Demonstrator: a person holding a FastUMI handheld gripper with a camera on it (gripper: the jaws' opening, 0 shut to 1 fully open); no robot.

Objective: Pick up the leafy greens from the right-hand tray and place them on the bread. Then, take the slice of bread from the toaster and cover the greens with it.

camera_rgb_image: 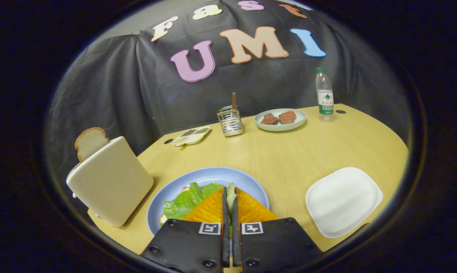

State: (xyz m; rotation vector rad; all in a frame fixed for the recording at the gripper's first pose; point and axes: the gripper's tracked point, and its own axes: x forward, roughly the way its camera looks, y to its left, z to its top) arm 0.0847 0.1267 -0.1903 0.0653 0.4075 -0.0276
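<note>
My gripper (229,193) hangs over the blue plate (213,176), its fingers nearly together with a pale stalk of the leafy greens (187,201) pinched between the tips. The greens spread to the left of the fingers and lie on a slice of bread (163,218), of which only the edges peek out beneath the leaf. To the left of the plate stands a cream toaster (111,182) with a slice of bread (90,142) sticking up out of its slot. On the right of the fingers lies a white tray (342,201) with nothing on it.
At the back of the wooden table (289,151) are a green plate (279,125) with two pieces of meat, a wire holder (230,121), a small divided dish (192,136) and a water bottle (324,94). The table's edge runs close behind the toaster.
</note>
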